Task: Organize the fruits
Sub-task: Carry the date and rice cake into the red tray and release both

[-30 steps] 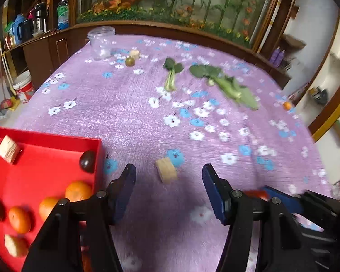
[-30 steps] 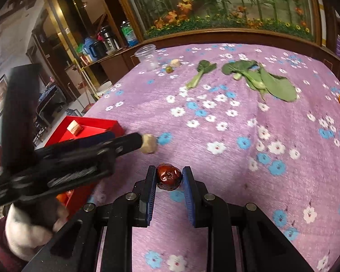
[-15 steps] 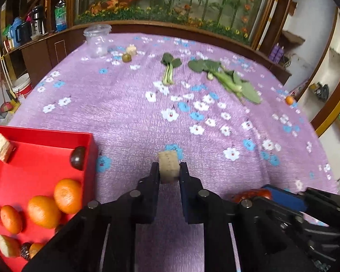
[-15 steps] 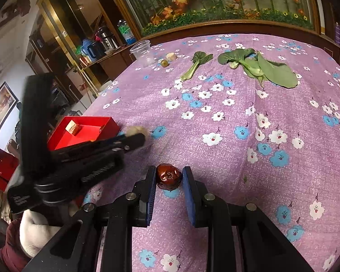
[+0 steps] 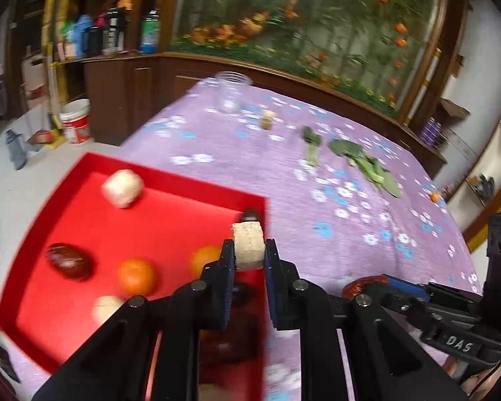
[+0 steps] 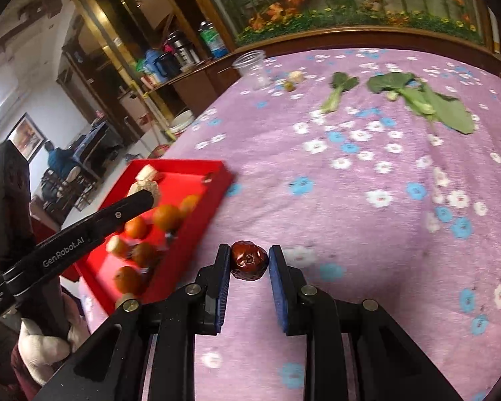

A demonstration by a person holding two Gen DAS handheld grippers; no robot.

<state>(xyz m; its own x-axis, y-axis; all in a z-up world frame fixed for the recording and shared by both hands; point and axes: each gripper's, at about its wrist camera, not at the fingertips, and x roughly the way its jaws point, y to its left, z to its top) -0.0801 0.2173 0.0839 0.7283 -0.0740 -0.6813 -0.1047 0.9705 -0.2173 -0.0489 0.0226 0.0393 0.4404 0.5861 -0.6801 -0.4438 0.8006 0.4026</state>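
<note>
Two claws, both clamped | left claw [image 5: 249, 250]: pale chunk [image 5: 248, 245] pinched at its tips (red tray [image 5: 83, 200] beneath) | right claw [image 6: 249, 261]: wrinkled red date [image 6: 248, 260] between pads, tray to its left

The black left gripper [image 5: 248, 254], open a second ago, now clamps the pale tan cylindrical fruit chunk [image 5: 247, 245], lifted off the purple floral tablecloth [image 5: 334, 234] and carried over the shallow red plastic tray [image 5: 83, 220].

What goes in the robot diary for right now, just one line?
left gripper: shut on beige chunk, over red tray | right gripper: shut on red date
</note>
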